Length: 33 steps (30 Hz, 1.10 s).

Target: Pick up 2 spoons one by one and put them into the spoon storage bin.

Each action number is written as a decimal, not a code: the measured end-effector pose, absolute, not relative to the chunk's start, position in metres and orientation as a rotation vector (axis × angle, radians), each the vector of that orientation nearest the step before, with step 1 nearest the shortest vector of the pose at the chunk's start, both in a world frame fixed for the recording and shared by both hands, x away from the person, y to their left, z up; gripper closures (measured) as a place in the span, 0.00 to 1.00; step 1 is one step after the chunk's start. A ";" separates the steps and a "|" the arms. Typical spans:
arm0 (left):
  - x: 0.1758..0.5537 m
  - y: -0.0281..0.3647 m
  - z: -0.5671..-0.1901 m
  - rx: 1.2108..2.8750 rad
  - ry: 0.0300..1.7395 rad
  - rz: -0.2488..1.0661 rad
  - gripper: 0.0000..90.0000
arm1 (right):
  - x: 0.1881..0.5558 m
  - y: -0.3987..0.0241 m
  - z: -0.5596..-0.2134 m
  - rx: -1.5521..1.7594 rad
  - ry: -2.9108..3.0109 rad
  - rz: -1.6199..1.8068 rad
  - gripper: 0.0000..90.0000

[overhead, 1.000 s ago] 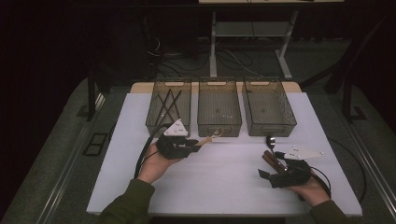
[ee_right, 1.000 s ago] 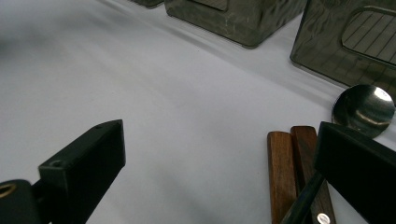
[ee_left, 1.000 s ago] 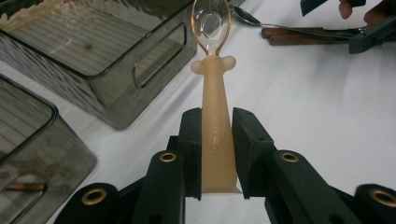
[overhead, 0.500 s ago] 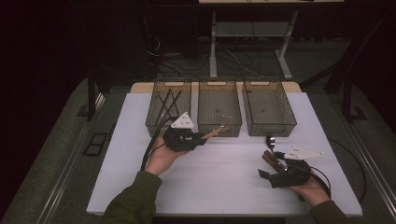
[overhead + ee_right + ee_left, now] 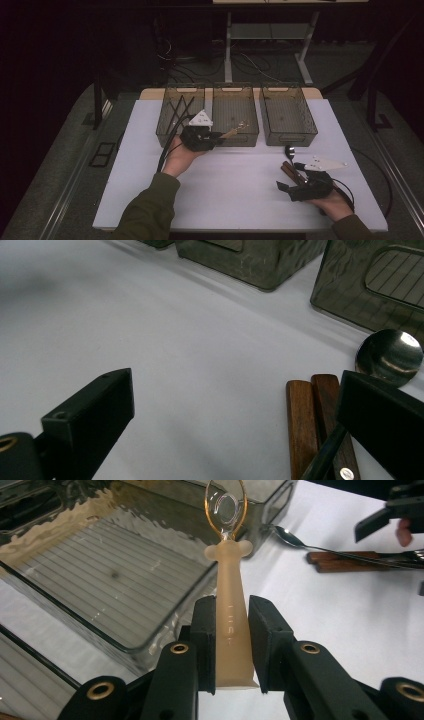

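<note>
Carrying a utensil (image 5: 231,615) by its cream plastic handle, the left gripper (image 5: 229,635) has its fingers (image 5: 204,630) clamped on the handle's lower part, clear looped head out front over the near rim of the middle bin (image 5: 235,134). Risks: grip sits far from the head, so it may pivot or slip on smooth plastic; releasing now could drop it on the rim or tabletop (image 5: 235,185) instead of inside. Right gripper (image 5: 235,410) rests with fingers spread and empty beside the wooden-handled cutlery (image 5: 312,420) and spoon (image 5: 389,356); closing carelessly could grab several pieces or scatter them.
</note>
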<state>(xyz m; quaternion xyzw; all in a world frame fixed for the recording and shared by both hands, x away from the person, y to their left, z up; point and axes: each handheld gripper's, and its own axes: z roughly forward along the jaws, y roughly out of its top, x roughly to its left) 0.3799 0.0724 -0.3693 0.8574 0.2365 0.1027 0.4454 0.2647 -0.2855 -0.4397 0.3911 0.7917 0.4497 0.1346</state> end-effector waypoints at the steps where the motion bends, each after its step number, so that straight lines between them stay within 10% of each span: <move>1: 0.382 0.072 -0.369 2.126 0.585 0.259 0.82 | 0.265 -0.286 -0.440 1.132 2.293 1.303 0.03; 33: 0.439 0.042 -0.378 2.186 0.764 0.318 0.82 | 0.264 -0.286 -0.439 1.124 2.296 1.318 0.03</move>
